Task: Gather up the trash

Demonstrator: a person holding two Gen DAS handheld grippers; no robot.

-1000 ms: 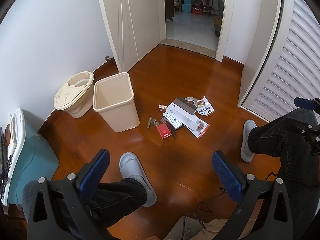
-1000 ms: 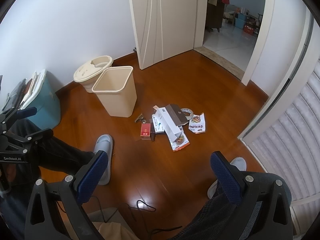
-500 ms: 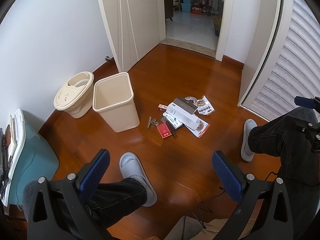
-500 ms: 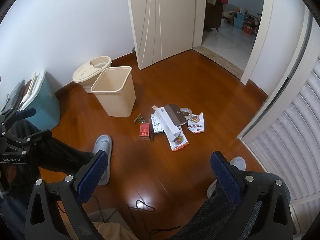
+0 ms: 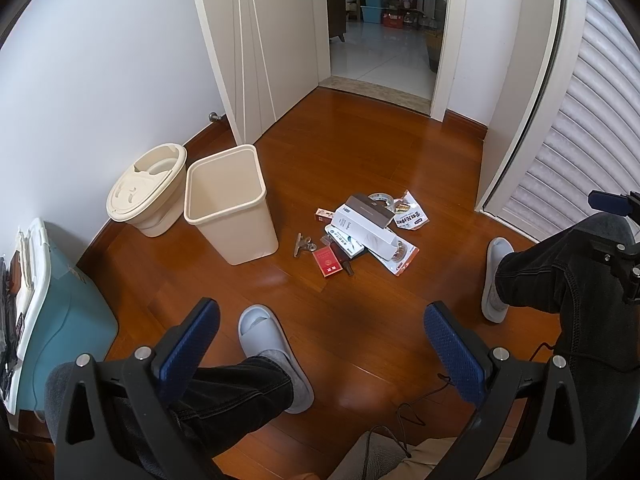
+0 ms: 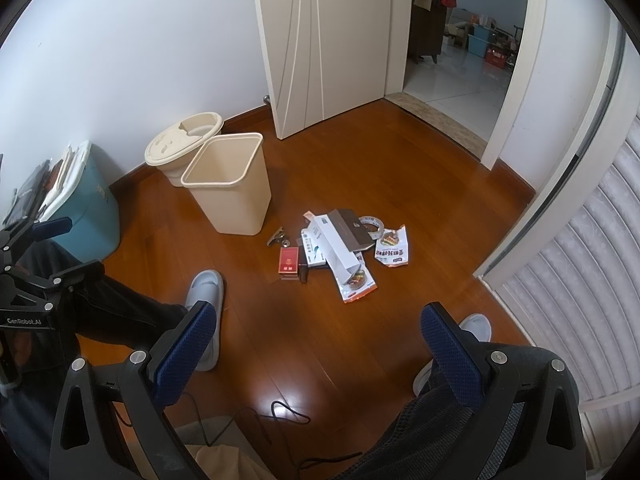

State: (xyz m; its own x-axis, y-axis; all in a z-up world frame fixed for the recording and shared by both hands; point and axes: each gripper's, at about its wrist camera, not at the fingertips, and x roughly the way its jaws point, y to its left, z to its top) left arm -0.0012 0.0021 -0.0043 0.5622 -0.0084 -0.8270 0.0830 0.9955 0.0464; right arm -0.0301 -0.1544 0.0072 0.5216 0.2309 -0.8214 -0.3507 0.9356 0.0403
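Observation:
A pile of trash (image 5: 366, 232) lies on the wooden floor: a long white box (image 5: 370, 230), a brown box (image 5: 370, 212), a red pack (image 5: 327, 262), snack wrappers (image 5: 410, 216), a tape roll and a metal clip (image 5: 302, 244). It also shows in the right wrist view (image 6: 340, 246). An empty beige bin (image 5: 230, 206) stands left of the pile, also in the right wrist view (image 6: 230, 188). My left gripper (image 5: 322, 346) is open and empty, held well short of the pile. My right gripper (image 6: 316, 344) is open and empty too.
A round beige lidded bucket (image 5: 148, 190) stands by the wall behind the bin. A teal storage box (image 5: 60, 320) is at the left. The person's legs and grey slippers (image 5: 274, 348) are on the floor. A white door (image 5: 260, 40) stands open to a tiled room; a shutter (image 5: 592, 120) is on the right.

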